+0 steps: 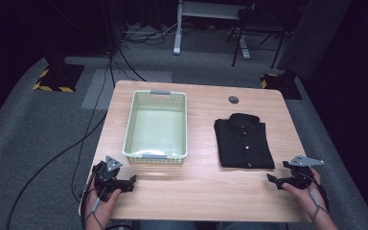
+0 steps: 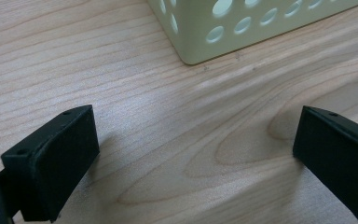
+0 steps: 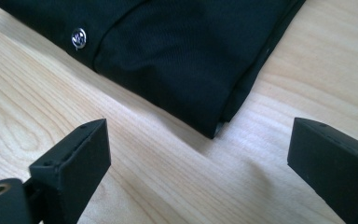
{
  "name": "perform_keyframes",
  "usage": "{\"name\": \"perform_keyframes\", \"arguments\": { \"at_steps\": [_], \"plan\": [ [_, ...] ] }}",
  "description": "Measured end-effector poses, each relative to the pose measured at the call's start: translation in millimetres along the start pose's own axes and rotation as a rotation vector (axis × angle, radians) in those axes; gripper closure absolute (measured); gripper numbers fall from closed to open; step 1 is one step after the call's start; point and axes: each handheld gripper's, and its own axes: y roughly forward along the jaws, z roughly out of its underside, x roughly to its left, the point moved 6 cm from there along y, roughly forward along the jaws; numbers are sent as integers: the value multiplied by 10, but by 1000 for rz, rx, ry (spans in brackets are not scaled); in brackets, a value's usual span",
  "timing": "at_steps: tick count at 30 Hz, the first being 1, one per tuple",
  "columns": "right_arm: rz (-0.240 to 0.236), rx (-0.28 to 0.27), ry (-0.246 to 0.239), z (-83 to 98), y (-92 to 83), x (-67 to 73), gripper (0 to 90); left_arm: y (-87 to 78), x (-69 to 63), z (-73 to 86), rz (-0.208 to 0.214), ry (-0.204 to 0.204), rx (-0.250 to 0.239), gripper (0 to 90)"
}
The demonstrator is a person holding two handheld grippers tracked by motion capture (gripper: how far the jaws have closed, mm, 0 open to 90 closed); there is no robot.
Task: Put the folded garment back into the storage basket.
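Observation:
A folded black button-up shirt (image 1: 244,141) lies flat on the right half of the wooden table (image 1: 199,191). An empty pale green perforated basket (image 1: 130,129) stands on the left half. My left gripper (image 1: 124,181) rests at the table's front left corner, just short of the basket, and is open. In the left gripper view the left gripper (image 2: 196,154) has bare wood between its jaws and the basket corner (image 2: 223,28) ahead. My right gripper (image 1: 278,172) is open at the front right, below the shirt's near right corner. In the right gripper view the right gripper (image 3: 200,163) faces the shirt's corner (image 3: 168,56), not touching it.
A small dark round grommet (image 1: 233,99) sits in the table near its far edge. Grey carpet with cables (image 1: 84,139) surrounds the table, and a desk frame and a chair (image 1: 258,33) stand beyond it. A silver button (image 3: 78,37) shows on the shirt's placket.

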Motion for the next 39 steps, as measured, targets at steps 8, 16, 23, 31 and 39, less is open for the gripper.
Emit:
{"name": "perform_keyframes", "arguments": {
  "at_steps": [8,16,23,31,39],
  "plan": [
    [11,-16,-6,-121,-143,-40,63,0,0,0,0,0,0,2],
    [23,-21,-5,-175,-222,-82,65,0,0,0,0,0,0,2],
    [30,-29,-5,-236,-265,-115,68,0,0,0,0,0,0,3],
    [27,-38,-12,-330,-307,-120,72,0,0,0,0,0,0,3],
    [26,-45,-24,-424,-348,-114,73,0,0,0,0,0,0,2]
  ]
}}
